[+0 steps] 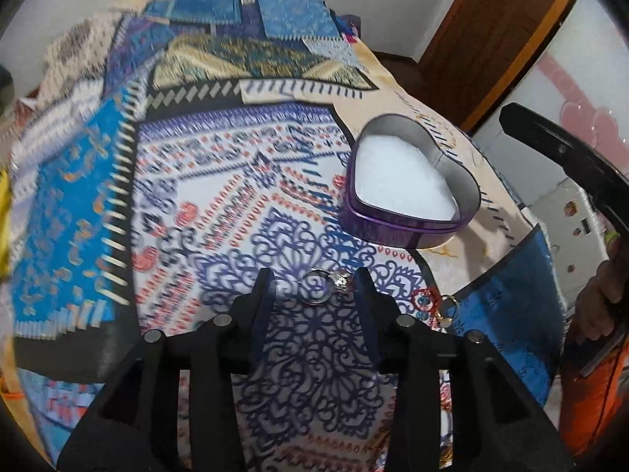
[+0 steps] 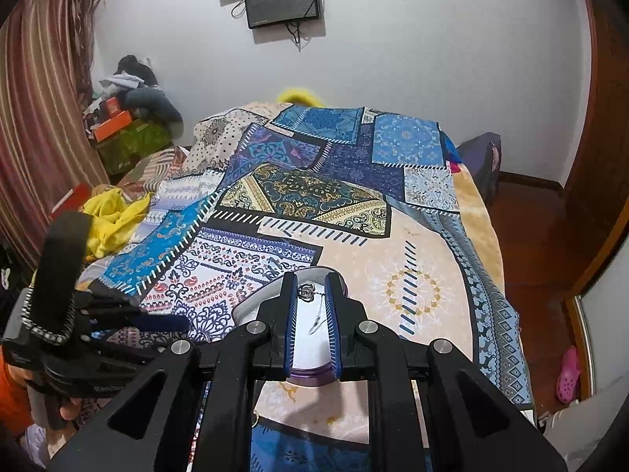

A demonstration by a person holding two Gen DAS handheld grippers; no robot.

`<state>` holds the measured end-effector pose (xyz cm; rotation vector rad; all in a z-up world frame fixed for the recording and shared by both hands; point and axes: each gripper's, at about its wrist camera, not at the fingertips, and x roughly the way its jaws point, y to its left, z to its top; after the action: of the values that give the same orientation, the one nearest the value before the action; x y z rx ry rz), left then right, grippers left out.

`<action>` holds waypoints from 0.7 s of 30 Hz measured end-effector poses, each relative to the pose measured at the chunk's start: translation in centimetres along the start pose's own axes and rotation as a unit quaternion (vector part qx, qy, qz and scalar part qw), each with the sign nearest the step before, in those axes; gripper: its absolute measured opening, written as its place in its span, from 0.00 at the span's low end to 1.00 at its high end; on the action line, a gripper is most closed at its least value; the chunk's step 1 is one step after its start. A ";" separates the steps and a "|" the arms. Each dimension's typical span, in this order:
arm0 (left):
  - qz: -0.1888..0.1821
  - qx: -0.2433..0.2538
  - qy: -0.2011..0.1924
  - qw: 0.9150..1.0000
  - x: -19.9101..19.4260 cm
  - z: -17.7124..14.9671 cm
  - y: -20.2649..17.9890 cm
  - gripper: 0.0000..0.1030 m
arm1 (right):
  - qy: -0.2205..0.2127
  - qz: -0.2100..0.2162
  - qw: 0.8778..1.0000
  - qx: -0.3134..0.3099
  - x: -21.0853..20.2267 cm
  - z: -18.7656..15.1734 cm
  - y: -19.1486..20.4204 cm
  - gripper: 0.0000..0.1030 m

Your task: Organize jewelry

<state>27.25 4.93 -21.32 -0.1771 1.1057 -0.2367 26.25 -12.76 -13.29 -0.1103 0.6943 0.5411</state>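
A silver ring with a clear stone [image 1: 323, 285] lies on the patterned bedspread between the fingertips of my open left gripper [image 1: 314, 281], close to the right finger. A purple heart-shaped tin [image 1: 409, 192] with white padding stands beyond it to the right. My right gripper [image 2: 311, 289] hovers over the same tin [image 2: 251, 305]; its jaws are narrow and a small silver pendant on a thin chain [image 2: 307, 292] hangs between the fingertips. The left gripper also shows in the right wrist view [image 2: 157, 322].
A red beaded piece [image 1: 423, 299] and a gold clasp piece [image 1: 449, 308] lie on the bedspread right of the ring. Yellow cloth [image 2: 112, 216] lies at the bed's left edge. The bed drops off to a brown floor [image 2: 530, 244] on the right.
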 end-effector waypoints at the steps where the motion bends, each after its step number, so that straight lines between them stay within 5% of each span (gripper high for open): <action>1: 0.002 -0.001 -0.001 1.000 0.2 0.0 0.0 0.39 | 0.001 0.001 1.000 -0.001 0.1 0.0 0.0 0.12; 10: 0.030 0.031 -0.018 0.999 0.8 -0.5 -1.4 0.34 | 0.009 0.005 1.000 -0.007 0.6 0.2 0.2 0.12; 21: 0.018 0.031 -0.060 0.998 -2.6 0.8 -1.0 0.29 | 0.012 0.016 1.000 -0.002 0.9 0.7 0.2 0.12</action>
<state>26.78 4.70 -18.51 -0.1149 0.9800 -0.2246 27.10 -12.07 -13.33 -0.1095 0.7199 0.5722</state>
